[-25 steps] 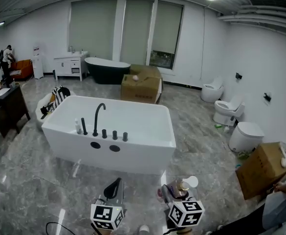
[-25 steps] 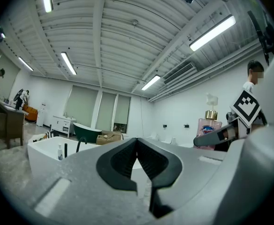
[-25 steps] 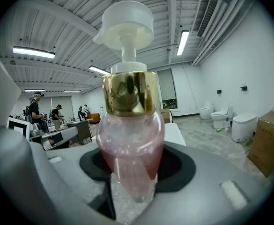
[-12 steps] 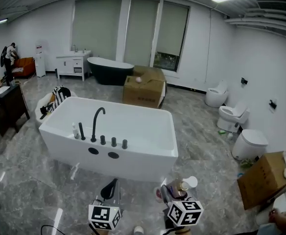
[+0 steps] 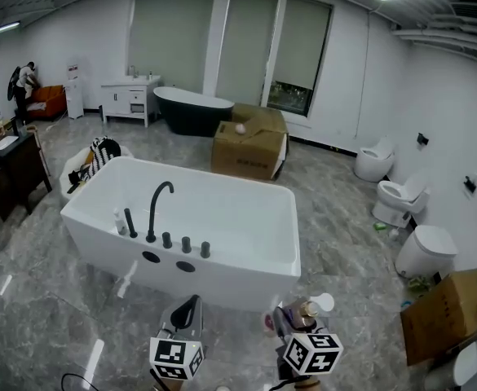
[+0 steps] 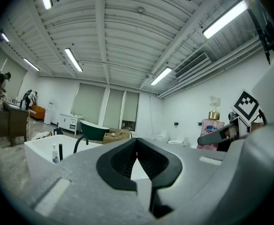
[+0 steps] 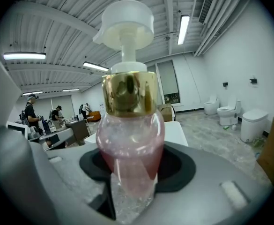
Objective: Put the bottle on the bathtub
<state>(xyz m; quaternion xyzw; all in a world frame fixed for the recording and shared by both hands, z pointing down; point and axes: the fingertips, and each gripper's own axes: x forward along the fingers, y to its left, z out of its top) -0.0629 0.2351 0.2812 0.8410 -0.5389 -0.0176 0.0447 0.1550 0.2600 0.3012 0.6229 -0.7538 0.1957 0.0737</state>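
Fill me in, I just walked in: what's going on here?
A person holds a claw in each hand, facing a white bathtub. The right claw is clamped on an upright pink pump bottle. The left claw is shut and empty. The bottle is not yet on the bathtub.

A glossy grey marbled tile floor [image 5: 336,243] carries everything in the room. Near its middle stands a white rectangular bathtub [image 5: 238,287], with bare floor on every side. Behind the tub sits a large brown cardboard box [image 5: 250,149], and just beyond that a dark oval freestanding tub [image 5: 191,114] near the back wall. A white vanity cabinet [image 5: 130,100] stands left of the dark tub, and an orange sofa [image 5: 49,100] farther left. A dark wooden desk [image 5: 10,173] stands at the left edge. Three white toilets [image 5: 401,200] line the right wall, well apart from the tub, with a second brown cardboard box [image 5: 446,316] tilted in the near right corner.
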